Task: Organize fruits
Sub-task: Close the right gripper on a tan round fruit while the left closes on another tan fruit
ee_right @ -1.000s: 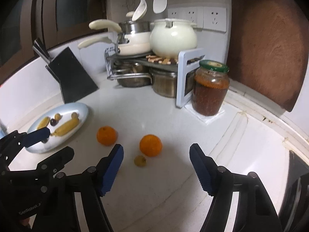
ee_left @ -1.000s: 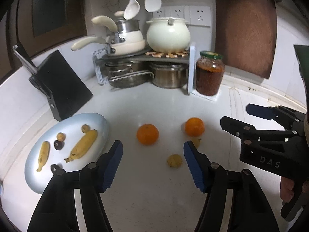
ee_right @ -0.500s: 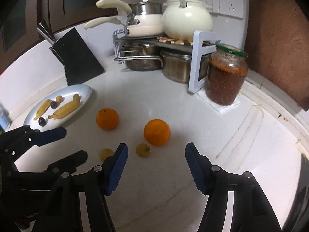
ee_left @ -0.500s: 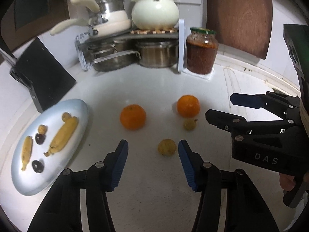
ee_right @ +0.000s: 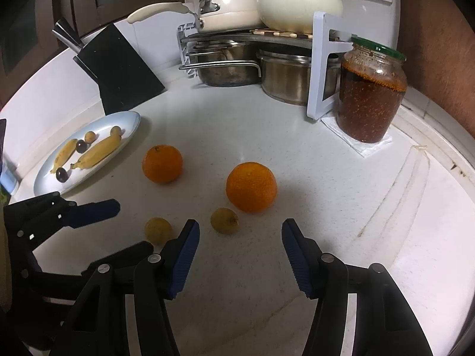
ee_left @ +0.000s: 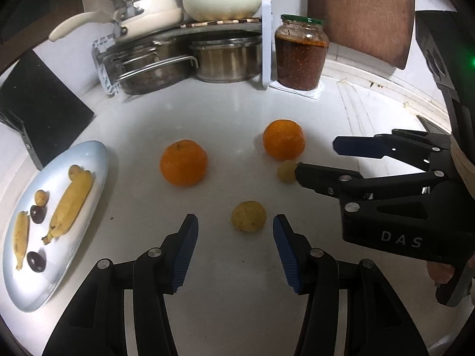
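Observation:
Two oranges (ee_left: 183, 162) (ee_left: 283, 143) and two small yellow-green fruits (ee_left: 248, 216) (ee_left: 286, 171) lie on the white counter. My left gripper (ee_left: 235, 231) is open, its jaws low on either side of the nearer small fruit, not touching. My right gripper (ee_right: 240, 238) is open just before the other small fruit (ee_right: 224, 220) and the right orange (ee_right: 251, 187). A pale blue plate (ee_left: 98, 160) at left holds two bananas (ee_left: 71, 201), dark plums and small fruits. The right gripper (ee_left: 317, 160) also shows in the left wrist view.
A black knife block (ee_left: 41, 109) stands behind the plate. A rack with steel pots (ee_left: 225, 59), a white pan and a white pot is at the back. A glass jar of red preserve (ee_left: 299, 53) stands at its right. A brown cutting board (ee_left: 359, 14) leans on the wall.
Both grippers have moved forward and down toward the fruits. The left gripper's jaws now flank the nearer small fruit; the right has neared the other small fruit and orange.

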Demonstrator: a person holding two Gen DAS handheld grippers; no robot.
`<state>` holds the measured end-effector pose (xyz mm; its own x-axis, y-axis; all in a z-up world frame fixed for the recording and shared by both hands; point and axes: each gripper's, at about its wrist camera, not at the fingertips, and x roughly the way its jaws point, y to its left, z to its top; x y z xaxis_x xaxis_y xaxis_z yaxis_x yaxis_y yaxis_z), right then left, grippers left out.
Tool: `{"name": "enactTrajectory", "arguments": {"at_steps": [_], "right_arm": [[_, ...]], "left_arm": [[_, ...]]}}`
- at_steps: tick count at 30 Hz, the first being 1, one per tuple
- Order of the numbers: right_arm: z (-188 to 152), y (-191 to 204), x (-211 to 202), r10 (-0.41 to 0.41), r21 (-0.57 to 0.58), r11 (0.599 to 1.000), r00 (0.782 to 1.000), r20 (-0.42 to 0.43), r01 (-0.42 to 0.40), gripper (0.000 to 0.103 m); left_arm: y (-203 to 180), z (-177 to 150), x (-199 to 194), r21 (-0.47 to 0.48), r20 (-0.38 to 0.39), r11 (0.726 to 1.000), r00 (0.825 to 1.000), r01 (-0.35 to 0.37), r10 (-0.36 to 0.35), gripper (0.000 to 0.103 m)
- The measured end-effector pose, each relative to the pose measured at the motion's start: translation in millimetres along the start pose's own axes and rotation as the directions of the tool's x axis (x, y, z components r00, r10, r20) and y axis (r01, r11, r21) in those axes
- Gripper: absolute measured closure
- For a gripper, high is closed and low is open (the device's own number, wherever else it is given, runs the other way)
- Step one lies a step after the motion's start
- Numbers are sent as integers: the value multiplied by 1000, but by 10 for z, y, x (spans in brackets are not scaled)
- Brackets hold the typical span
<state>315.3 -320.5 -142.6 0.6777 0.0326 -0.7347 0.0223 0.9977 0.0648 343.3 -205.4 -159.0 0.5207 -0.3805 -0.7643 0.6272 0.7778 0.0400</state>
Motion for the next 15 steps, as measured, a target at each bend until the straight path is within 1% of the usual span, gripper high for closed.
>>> {"name": "enactTrajectory", "arguments": {"at_steps": [2,9,11,15], "right_arm": [[6,-12,37,10,4,1000,1000,-11,-10,49],[16,-32,141,37,24,999,999,-33,-37,49],[22,-34,162,39,23,999,999,-34,-38,52],[24,-41,218,48,27,999,998,-48,-47,55]], "left_arm": [[-1,10,41,-5,-9,1000,1000,13,-13,52],[-5,42,131,-1,-23,1000,1000,21,-21,54],[-1,48,153,-2,-27,1000,999,21,-21,56],[20,54,195,-12,-36,1000,999,28,-29,58]]}}
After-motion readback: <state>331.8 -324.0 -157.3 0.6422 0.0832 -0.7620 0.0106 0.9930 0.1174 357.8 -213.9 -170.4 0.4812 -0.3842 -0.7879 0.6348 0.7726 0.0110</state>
